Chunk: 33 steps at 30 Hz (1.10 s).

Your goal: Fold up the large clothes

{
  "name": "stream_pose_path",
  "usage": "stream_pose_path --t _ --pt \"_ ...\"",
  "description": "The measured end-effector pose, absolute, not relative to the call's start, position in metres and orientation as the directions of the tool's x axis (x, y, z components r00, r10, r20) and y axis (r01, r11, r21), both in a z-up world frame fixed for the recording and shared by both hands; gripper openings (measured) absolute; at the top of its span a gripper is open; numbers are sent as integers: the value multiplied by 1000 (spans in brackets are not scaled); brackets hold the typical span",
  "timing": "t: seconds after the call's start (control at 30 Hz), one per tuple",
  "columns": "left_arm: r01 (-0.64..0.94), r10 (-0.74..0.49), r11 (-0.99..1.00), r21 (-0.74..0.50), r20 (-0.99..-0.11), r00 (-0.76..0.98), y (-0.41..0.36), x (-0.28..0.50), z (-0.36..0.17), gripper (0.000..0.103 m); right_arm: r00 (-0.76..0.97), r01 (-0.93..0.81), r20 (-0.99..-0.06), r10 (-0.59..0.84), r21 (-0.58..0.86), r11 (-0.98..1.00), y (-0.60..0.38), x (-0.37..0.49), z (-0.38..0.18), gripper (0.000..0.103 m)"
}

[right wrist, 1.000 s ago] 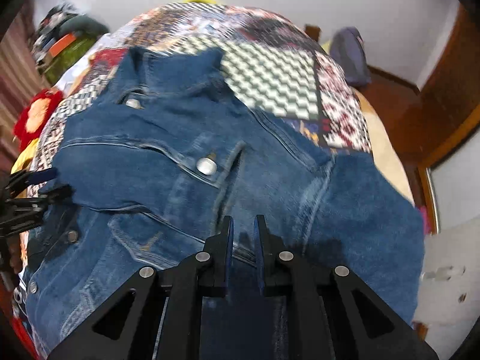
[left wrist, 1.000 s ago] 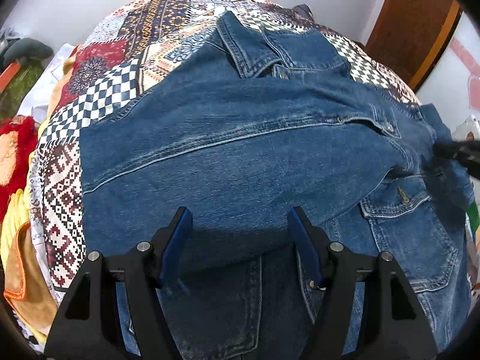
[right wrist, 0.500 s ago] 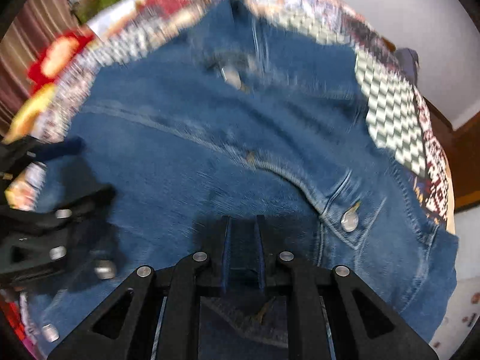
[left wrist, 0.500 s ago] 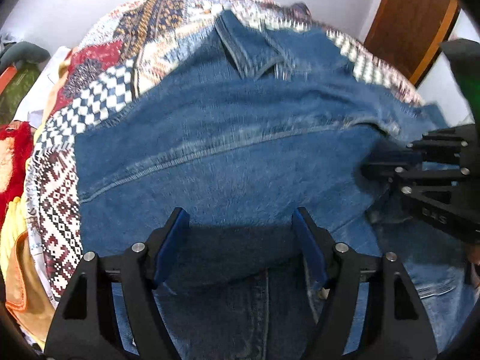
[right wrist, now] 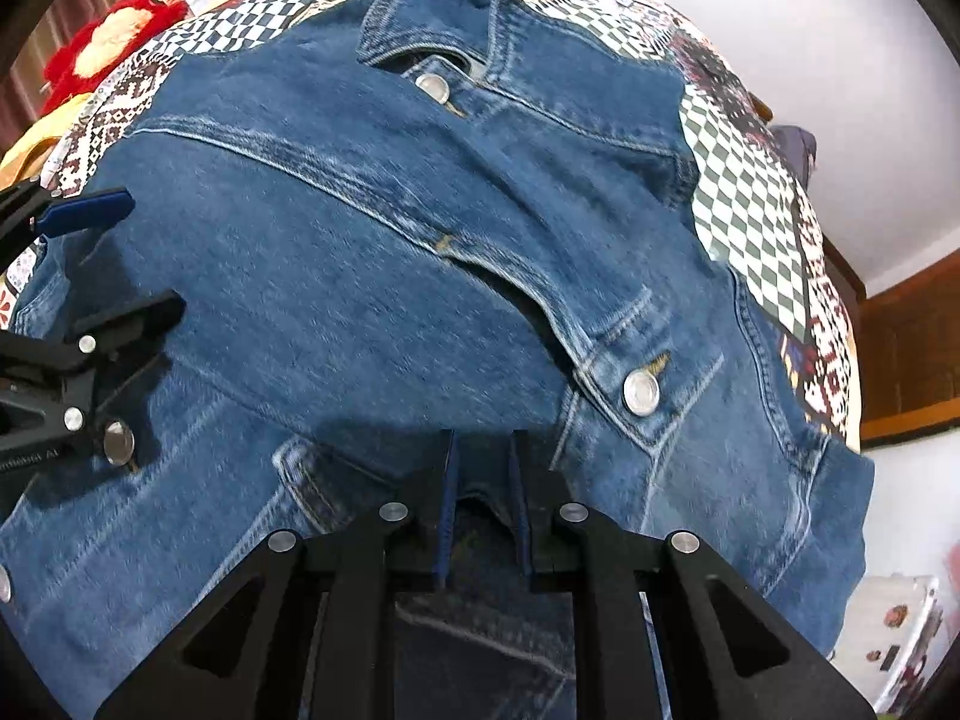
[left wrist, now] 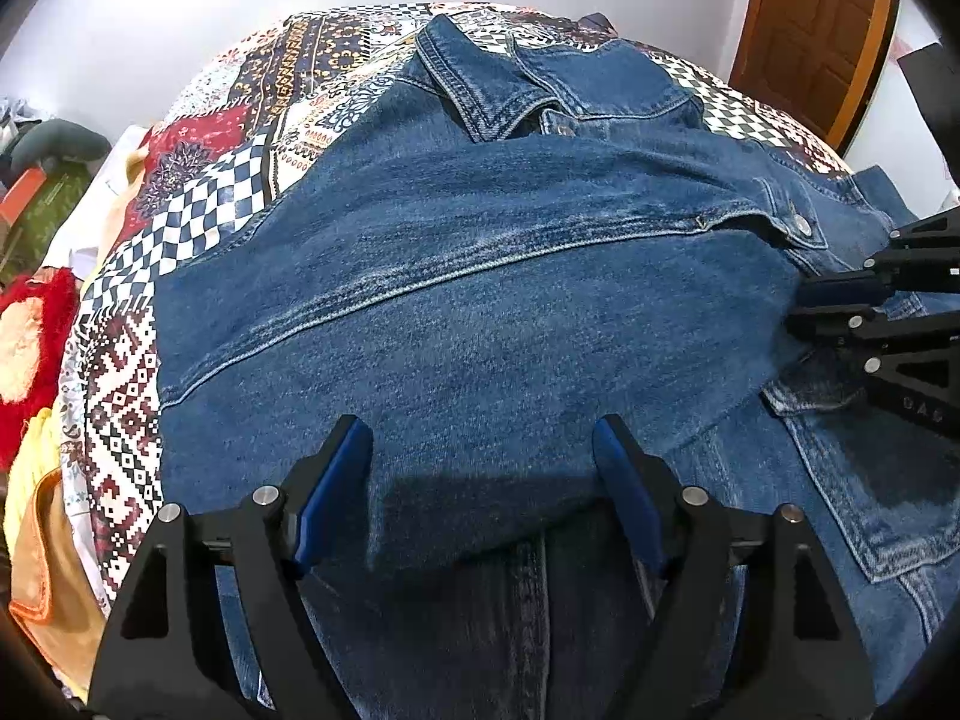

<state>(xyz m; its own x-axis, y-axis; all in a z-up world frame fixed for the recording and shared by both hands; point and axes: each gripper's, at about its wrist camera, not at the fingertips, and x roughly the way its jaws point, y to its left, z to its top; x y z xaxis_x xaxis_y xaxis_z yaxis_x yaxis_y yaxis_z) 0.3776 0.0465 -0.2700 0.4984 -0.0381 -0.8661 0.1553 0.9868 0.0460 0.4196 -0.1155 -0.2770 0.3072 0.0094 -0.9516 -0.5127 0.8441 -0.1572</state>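
A blue denim jacket (left wrist: 480, 300) lies front up on a patchwork bedspread (left wrist: 210, 210), collar (left wrist: 480, 84) at the far end. One sleeve is folded across its chest. My left gripper (left wrist: 480, 474) straddles the sleeve's near fold; its jaws are opening and the blue pads stand clear of the cloth. In the right wrist view that gripper (right wrist: 138, 258) shows at the left edge. My right gripper (right wrist: 483, 468) is shut on a pinch of the jacket (right wrist: 360, 240) near the sleeve's cuff button. It enters the left wrist view from the right (left wrist: 807, 303).
Red fluffy fabric (left wrist: 30, 330) and yellow and orange clothes (left wrist: 36, 540) are piled along the bed's left side. A wooden door (left wrist: 822, 18) and white wall stand behind the bed. A white patterned object (right wrist: 900, 630) sits beyond the bed's right edge.
My right gripper swung in over the jacket's chest, from the sleeve side toward the left gripper, and stays shut. The left gripper's jaws spread wider around the sleeve fold.
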Motion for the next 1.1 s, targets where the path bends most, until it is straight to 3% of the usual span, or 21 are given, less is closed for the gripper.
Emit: stream_pose_path --t 0.17,0.27,0.33,0.53,0.73,0.83,1.0,1.1 --pt "197 -37 978 65 -881 472 45 360 -272 84 302 -503 -953 18 -143 852 -124 410 -272 11" --pt "222 6 966 133 -869 495 40 342 -275 84 313 -518 -950 -7 -176 837 -123 401 -270 11" --pt "212 -4 971 114 -873 487 44 337 -274 84 338 -531 -940 -31 -218 819 -121 390 -268 11" --pt "167 -47 985 31 -895 444 55 333 -274 84 389 -498 -885 -255 -435 750 -132 367 -285 11" --pt "134 -52 991 5 -907 418 57 330 -273 84 343 -432 -925 -162 -309 847 -169 364 -272 12" --pt "127 -42 992 11 -912 408 55 328 -267 84 321 -397 -911 -259 -378 836 -187 364 -284 12" --pt "173 -23 983 66 -884 468 40 324 -235 84 359 -335 -931 -70 -199 921 -226 341 -244 12" --pt "207 -25 974 95 -859 511 23 331 -213 84 385 -244 -920 -69 -173 954 -258 341 -231 12"
